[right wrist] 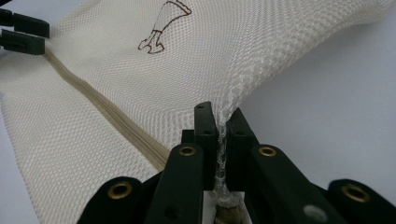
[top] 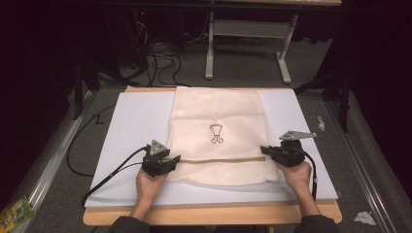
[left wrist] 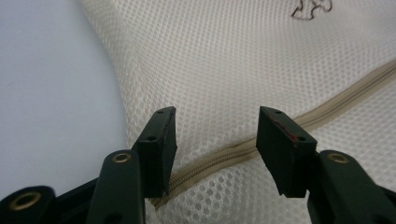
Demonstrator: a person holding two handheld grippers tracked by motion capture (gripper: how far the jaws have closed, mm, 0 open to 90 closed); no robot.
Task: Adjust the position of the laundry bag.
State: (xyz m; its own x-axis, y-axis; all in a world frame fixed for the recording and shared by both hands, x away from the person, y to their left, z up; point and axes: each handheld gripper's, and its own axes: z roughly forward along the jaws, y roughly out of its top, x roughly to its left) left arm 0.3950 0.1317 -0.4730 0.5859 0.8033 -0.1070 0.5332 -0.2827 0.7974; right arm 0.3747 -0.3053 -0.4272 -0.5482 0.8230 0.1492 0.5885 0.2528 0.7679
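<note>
Right tool (right wrist: 219,122) clamped on mesh bag (right wrist: 196,56) edge, left tool (left wrist: 215,135) astride zipper (left wrist: 327,105)

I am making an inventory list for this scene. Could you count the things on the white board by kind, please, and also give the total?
Mesh bag: 1
Grippers: 2, left gripper and right gripper
White board: 1
Total: 4

No legible text anywhere.
</note>
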